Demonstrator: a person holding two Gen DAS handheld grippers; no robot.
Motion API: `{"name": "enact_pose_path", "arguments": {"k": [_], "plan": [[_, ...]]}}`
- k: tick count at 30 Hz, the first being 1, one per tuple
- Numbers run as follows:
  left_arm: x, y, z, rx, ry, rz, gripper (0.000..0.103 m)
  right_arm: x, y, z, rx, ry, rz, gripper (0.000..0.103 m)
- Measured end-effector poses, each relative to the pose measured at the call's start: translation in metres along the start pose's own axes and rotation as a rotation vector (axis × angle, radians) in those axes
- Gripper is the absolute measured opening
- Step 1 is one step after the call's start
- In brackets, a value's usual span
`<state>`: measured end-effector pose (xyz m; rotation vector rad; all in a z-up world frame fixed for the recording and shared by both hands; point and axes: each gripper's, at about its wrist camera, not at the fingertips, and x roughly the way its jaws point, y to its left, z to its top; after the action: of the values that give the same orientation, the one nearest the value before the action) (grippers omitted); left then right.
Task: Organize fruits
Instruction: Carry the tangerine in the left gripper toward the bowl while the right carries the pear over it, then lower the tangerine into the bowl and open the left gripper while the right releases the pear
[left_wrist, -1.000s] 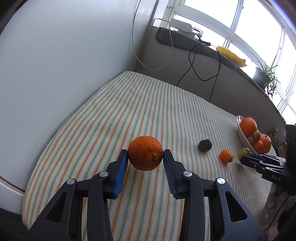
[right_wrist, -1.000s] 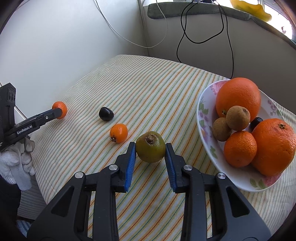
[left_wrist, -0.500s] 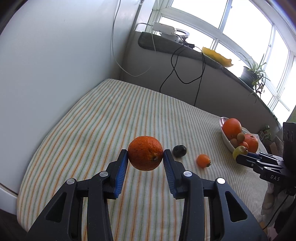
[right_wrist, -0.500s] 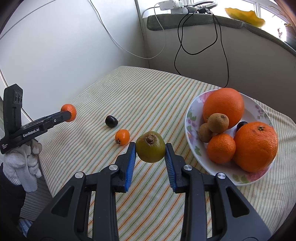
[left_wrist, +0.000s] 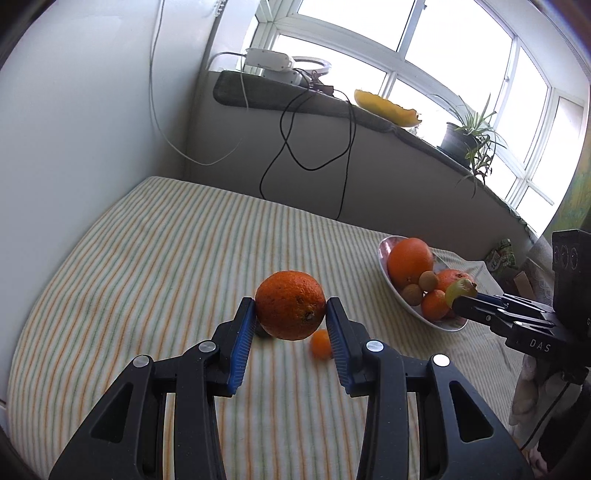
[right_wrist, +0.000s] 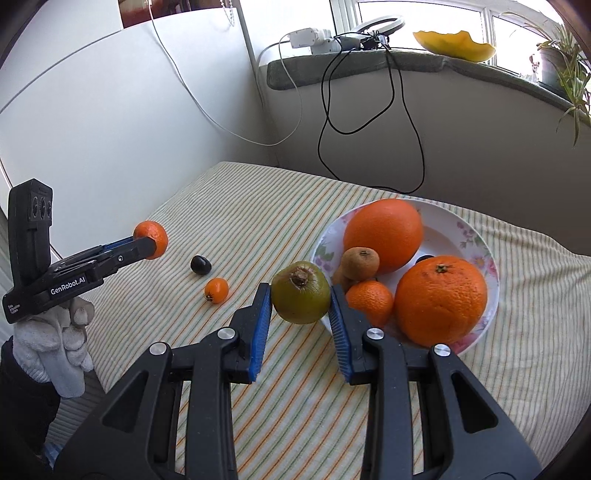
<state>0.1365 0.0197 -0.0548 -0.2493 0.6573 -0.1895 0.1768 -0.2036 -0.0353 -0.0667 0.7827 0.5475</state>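
The left hand-held gripper (left_wrist: 291, 322) grips an orange (left_wrist: 290, 309), lifted clear of the striped surface (left_wrist: 166, 258). The right hand-held gripper (right_wrist: 300, 314) clamps a green-brown fruit (right_wrist: 300, 292) in the air, just beside the near rim of the flowered bowl (right_wrist: 476, 236). The bowl already holds several oranges and small brown fruits. Beyond and left of the right gripper, a dark fruit (right_wrist: 201, 264) and a small orange fruit (right_wrist: 216, 290) lie loose, not yet collected.

"GenRobot.AI" was printed in white on the left gripper (right_wrist: 149, 248); "DAS" was seen on the right gripper (left_wrist: 466, 302).
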Motion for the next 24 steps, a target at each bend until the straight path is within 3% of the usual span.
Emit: {"name": "enact_pose_path", "arguments": {"k": [24], "plan": [[0.058,-0.116,0.035,0.148,0.029,-0.172,0.037,-0.021,-0.094,0.02,0.101,-0.059,-0.092,0.032]]}}
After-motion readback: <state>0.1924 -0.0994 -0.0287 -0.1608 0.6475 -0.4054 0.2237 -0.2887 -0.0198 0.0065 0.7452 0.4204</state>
